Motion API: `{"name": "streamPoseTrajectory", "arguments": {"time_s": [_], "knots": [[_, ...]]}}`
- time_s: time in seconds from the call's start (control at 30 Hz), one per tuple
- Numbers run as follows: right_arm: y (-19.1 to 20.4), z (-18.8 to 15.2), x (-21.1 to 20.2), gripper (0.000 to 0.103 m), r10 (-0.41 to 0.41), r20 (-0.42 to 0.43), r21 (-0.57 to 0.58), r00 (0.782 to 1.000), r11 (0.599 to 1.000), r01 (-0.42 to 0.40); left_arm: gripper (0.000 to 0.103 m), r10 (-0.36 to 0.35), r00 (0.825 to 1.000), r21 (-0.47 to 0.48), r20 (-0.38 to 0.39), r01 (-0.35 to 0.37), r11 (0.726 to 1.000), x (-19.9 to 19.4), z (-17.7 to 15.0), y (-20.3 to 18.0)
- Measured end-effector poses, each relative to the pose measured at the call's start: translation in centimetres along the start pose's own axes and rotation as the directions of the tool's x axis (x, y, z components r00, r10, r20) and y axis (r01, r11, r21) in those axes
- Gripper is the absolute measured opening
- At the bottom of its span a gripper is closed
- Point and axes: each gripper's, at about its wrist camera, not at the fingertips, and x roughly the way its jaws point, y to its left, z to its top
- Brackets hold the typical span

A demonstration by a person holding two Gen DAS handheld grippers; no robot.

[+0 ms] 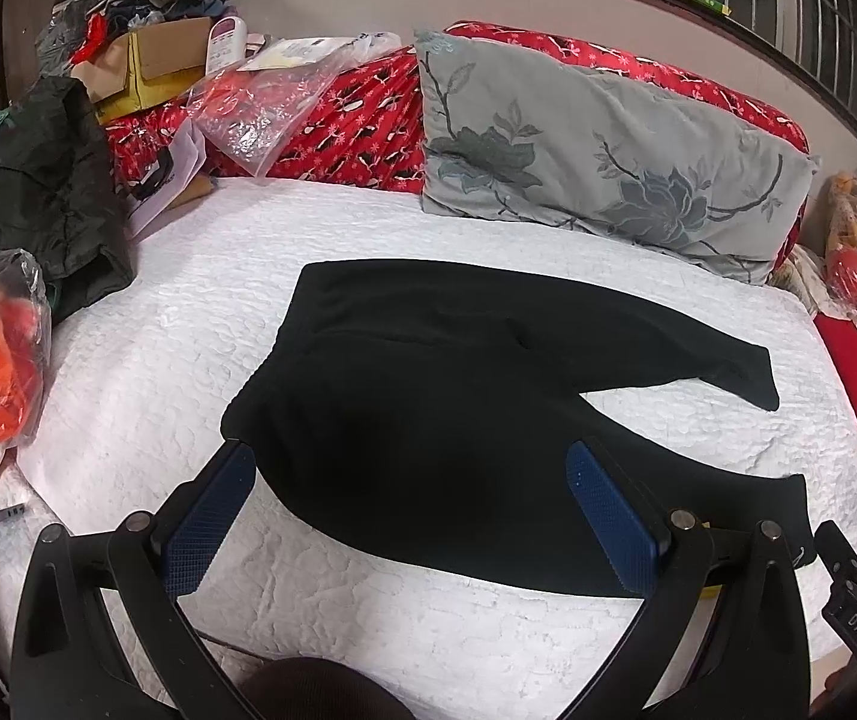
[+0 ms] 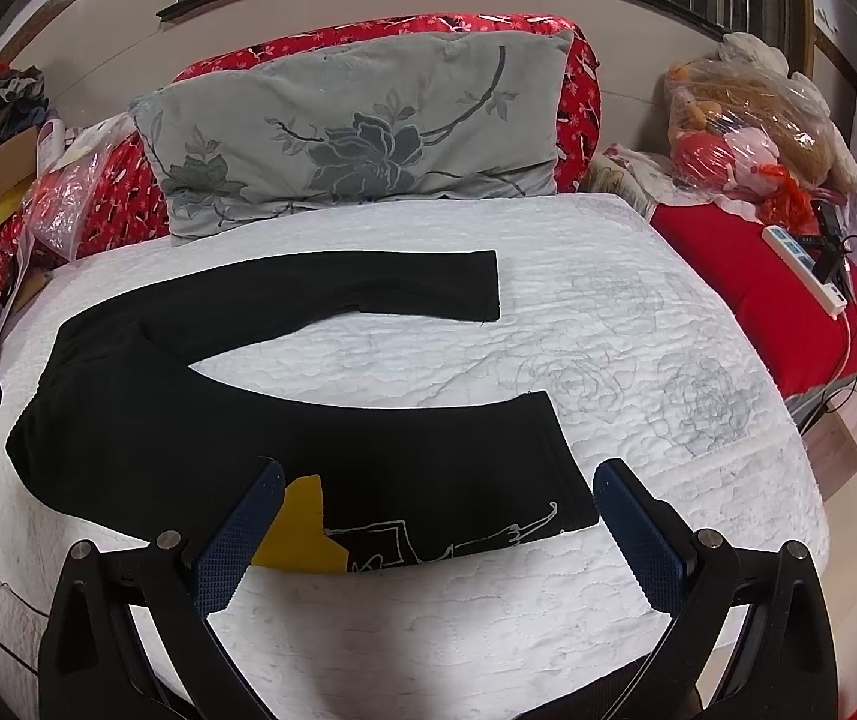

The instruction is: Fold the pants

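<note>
Black pants point(image 1: 428, 396) lie flat on the white quilted bed point(image 1: 176, 330), waistband to the left, legs spread apart to the right. My left gripper point(image 1: 410, 474) is open, its blue pads point(image 1: 206, 522) straddling the waist end just above the fabric. In the right wrist view the pants point(image 2: 146, 420) show both legs; the near leg end has a yellow patch point(image 2: 302, 534) and white line print. My right gripper point(image 2: 437, 492) is open over that near leg end, holding nothing.
A grey floral pillow point(image 1: 602, 162) leans on a red patterned bolster point(image 1: 356, 120) at the bed's head. Bags, a box and dark clothing point(image 1: 38, 186) crowd the left side. A red side surface point(image 2: 776, 300) with a power strip and bagged toys is at the right.
</note>
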Motion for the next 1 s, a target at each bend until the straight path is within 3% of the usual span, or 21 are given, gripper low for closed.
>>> {"name": "streamPoseTrajectory", "arguments": {"time_s": [1.0], "knots": [[0.02,-0.18,0.59,0.103,0.0,-0.018,0.001,1.0,1.0,0.0,0.103,-0.015,1.0,0.003,-0.015,0.015,1.0,0.42,-0.08,-0.38]]}}
